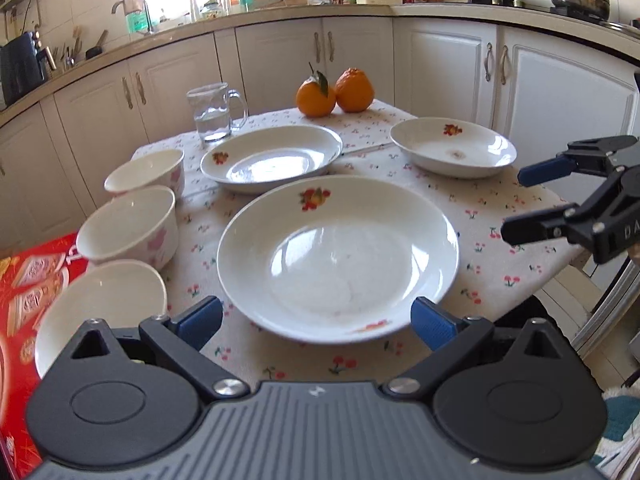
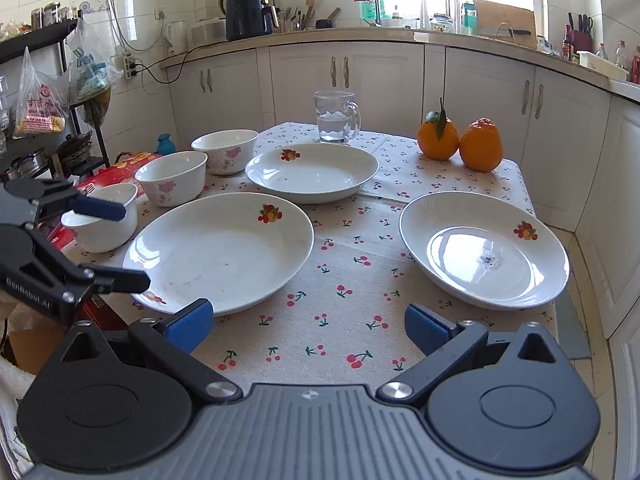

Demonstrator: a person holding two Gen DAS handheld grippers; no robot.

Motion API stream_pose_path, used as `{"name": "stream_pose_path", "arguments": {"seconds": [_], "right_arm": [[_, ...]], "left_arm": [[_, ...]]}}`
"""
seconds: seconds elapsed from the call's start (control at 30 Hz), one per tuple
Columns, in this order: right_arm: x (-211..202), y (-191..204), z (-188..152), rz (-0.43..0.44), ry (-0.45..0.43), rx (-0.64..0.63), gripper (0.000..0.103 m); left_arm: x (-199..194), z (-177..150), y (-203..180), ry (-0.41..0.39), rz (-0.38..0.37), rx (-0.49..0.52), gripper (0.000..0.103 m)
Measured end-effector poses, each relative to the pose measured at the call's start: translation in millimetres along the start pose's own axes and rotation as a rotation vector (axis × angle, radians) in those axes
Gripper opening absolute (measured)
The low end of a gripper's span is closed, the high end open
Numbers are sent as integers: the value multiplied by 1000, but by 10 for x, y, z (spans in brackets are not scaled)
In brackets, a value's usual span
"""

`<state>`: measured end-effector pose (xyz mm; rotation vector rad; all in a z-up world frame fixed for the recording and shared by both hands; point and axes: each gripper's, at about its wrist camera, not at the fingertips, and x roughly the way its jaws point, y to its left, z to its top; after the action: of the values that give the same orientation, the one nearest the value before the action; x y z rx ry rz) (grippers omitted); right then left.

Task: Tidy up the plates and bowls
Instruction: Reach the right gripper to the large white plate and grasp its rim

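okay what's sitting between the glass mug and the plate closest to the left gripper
One plate lies between the glass mug and the near plate, clearest in the left wrist view.

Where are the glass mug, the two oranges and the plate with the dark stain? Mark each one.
glass mug [image 2: 335, 118]: right wrist view, on its clear body, above the water.
oranges [image 2: 438, 138]: right wrist view, on the skin of the left orange.
stained plate [image 2: 460, 216]: right wrist view, on its sloping inner rim.
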<state>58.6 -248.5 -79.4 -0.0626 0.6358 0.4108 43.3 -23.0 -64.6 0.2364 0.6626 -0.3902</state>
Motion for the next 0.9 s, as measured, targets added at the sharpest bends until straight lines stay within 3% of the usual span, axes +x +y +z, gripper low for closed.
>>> {"name": "stream_pose_path", "arguments": {"seconds": [0.4,0.53,0.9], "right_arm": [[236,48,91,51,66,-12,103],[349,57,128,106,104,-9,103],[756,-22,226,281,222,63,103]], "left_arm": [[268,-169,-7,39,-35,-32,100],[330,-154,36,45,-60,-68,103],[330,-173,18,25,-44,-77,103]]}}
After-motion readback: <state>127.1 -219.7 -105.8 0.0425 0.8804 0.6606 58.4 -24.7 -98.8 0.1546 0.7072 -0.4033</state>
